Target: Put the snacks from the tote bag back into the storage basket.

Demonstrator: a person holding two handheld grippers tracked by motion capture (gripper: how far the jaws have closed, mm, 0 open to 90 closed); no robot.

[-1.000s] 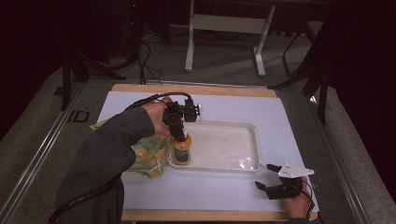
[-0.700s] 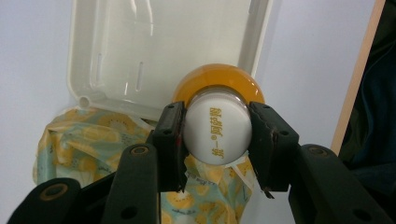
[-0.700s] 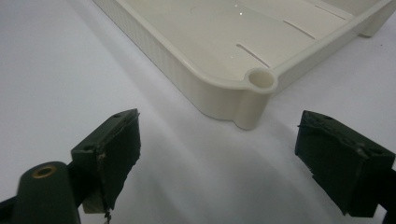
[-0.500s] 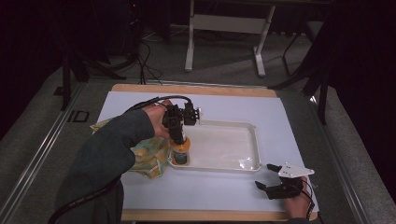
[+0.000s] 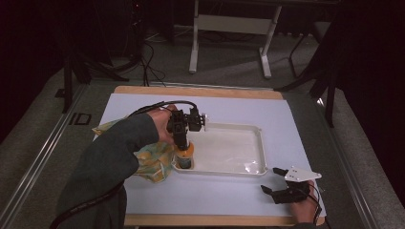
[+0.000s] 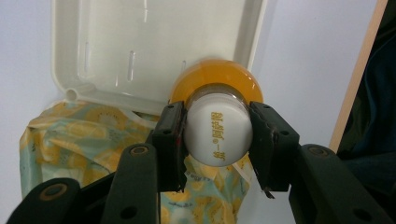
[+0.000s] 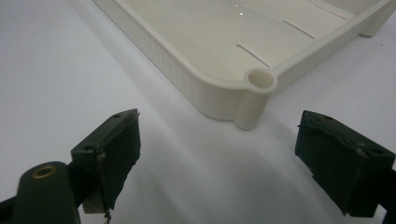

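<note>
**The little bottle could tip or slip**

The table (image 5: 143, 102) fills the middle of the high view, and it is covered in white. On it sits a big cream tray (image 5: 248, 143), a bit right of the middle. At the tray's left side lies a yellow flowered cloth (image 5: 153, 164), bunched up and touching the tray's edge.

The left gripper (image 6: 217, 133) holds a small bottle (image 6: 218, 135) with a white cap. Its black pads squeeze the cap from both sides. The bottle has an orange band (image 5: 184, 149) below the cap. In the high view the bottle stands in the lower left corner of the tray, close to the rim and the cloth.

The right gripper (image 7: 219, 149) rests low at the lower right of the high view, open wide and holding nothing. It sits just beside the tray's near right corner.

What could go wrong? The cap is round and smooth, so I think the bottle could slide out if the squeeze gets loose. It could bump the tray's rim and fall over. It could catch on the cloth too. If the bottle is pushed hard, the tray might slide, because nothing holds it.
</note>
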